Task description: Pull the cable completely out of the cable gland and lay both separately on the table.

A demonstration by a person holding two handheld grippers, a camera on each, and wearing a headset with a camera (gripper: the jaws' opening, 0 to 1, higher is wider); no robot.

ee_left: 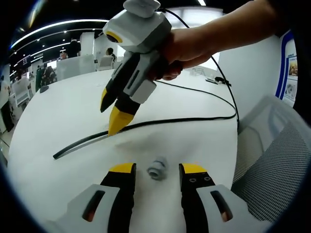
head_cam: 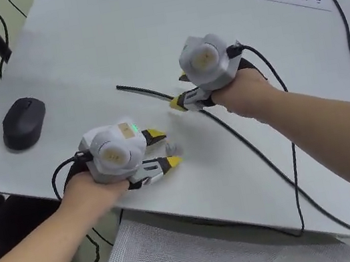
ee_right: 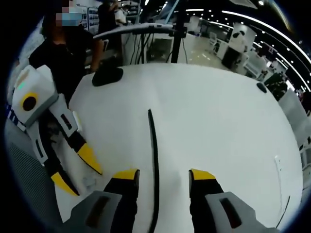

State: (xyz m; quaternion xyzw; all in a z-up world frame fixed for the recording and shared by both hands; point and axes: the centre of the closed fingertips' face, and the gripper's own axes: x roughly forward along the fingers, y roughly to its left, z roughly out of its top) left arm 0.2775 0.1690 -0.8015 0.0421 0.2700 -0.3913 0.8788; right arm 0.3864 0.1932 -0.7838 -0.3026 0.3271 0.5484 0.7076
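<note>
- Currently the thin black cable [ee_right: 153,141] lies flat on the white surface [head_cam: 111,40], fully out of the small grey plastic cable gland [ee_left: 156,167].
- Gland sits near the surface's front edge, just beside the cable and not touching it.
- Left tongs [head_cam: 164,148]: jaws apart, straddling the gland with a gap either side.
- Right tongs [ee_right: 164,174]: jaws apart, cable running between them, not clamped.
- Black computer mouse [head_cam: 23,122] sits well to the left.

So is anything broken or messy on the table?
No, nothing stands out. The cable lies flat on the table, and the small cable gland sits apart from it between the open left tongs.
</note>
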